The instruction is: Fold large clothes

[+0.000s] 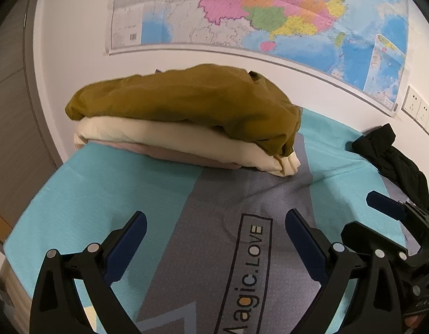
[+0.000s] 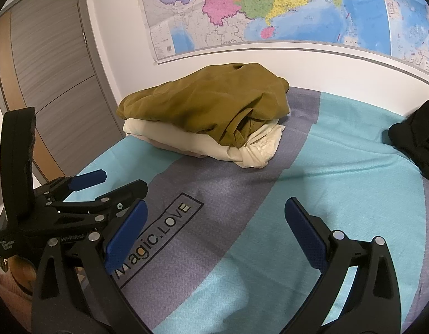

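Note:
A stack of folded clothes lies at the far side of the bed by the wall: an olive-brown garment [image 1: 186, 103] [image 2: 209, 105] on top, a cream one [image 1: 164, 136] [image 2: 250, 147] under it, a pinkish one [image 1: 183, 156] at the bottom. A black garment [image 1: 392, 156] [image 2: 417, 139] lies crumpled at the right edge. My left gripper [image 1: 216, 226] hovers open over the sheet with nothing between its fingers. My right gripper [image 2: 216, 214] is open and empty too, well short of the stack. Each gripper shows at the side of the other's view.
The bed sheet [image 1: 97, 189] [image 2: 339, 183] is turquoise and grey, printed "Magic.LOVE". A map [image 1: 270, 14] hangs on the white wall behind the stack, with wall sockets [image 1: 420, 108] to the right. A grey wardrobe door [image 2: 55, 69] stands at the left.

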### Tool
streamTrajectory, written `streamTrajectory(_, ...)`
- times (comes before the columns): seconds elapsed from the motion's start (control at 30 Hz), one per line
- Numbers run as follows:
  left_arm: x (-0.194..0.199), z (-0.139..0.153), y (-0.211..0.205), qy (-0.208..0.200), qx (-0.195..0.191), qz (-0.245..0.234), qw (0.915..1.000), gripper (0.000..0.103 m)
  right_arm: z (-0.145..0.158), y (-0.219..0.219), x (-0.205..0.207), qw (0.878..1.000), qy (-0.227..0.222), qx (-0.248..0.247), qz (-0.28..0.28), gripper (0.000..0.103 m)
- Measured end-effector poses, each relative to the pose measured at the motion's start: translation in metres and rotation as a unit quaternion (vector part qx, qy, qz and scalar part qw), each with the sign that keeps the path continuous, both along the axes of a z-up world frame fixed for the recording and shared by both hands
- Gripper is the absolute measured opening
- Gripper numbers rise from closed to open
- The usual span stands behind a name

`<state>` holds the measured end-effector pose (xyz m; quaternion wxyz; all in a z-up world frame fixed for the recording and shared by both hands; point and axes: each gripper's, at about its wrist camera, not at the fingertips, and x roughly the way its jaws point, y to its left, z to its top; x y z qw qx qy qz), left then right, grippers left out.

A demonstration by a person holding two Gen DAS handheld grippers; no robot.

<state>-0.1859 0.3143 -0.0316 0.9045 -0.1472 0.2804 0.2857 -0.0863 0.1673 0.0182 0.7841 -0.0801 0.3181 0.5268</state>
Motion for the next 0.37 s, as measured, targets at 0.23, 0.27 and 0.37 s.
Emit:
streamTrajectory(0.23,0.005,-0.003,-0.002,0.006,-0.028,-0.002,0.9996,0.096,0.000,-0.007,0.002,1.000,0.002,0.000,-0.007,0.097)
streamTrajectory(0.27,0.007,-0.004,-0.002,0.007,-0.034,-0.004,0.9994,0.096,0.001,-0.010,0.003,1.000,0.001,0.001,-0.009,0.097)
streamTrajectory(0.37,0.018,-0.005,-0.010,0.012,-0.042,-0.022,0.9988,0.096,0.000,-0.024,0.008,1.000,0.001,-0.004,-0.023,0.097)
